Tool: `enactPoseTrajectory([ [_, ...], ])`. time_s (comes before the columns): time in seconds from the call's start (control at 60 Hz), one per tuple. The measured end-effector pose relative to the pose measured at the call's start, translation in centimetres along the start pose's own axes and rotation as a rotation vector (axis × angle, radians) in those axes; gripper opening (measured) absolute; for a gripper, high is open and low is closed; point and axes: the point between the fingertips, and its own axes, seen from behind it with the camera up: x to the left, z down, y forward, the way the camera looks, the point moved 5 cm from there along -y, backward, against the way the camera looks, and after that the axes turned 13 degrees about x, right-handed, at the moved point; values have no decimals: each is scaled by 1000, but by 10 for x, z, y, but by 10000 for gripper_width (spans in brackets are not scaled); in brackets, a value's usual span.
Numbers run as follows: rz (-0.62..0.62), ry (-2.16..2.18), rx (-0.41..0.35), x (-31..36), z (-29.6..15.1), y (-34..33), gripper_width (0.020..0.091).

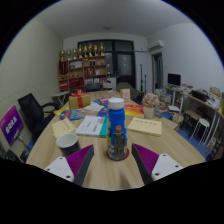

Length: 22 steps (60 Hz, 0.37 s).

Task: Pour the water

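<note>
Gripper view shows a clear water bottle (117,131) with a blue cap standing upright on the wooden table (110,170), at twelve o'clock just ahead of the gripper (112,162). Jaws are released; the bottle is not yet held. A grey cup (68,142), probably the receiving vessel, sits at ten o'clock of the bottle. Judged step: approach before grasping. Next move calls for advancing until both pads flank the bottle, then clenching. Gripper is held level, low over the table, pointing forward.

No legible text on the bottle (117,128), the papers (92,125) or elsewhere.
</note>
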Motion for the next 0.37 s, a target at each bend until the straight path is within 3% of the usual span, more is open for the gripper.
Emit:
enactPoseTrajectory([
  [0.367, 43, -28, 9, 73, 47, -286, 835],
])
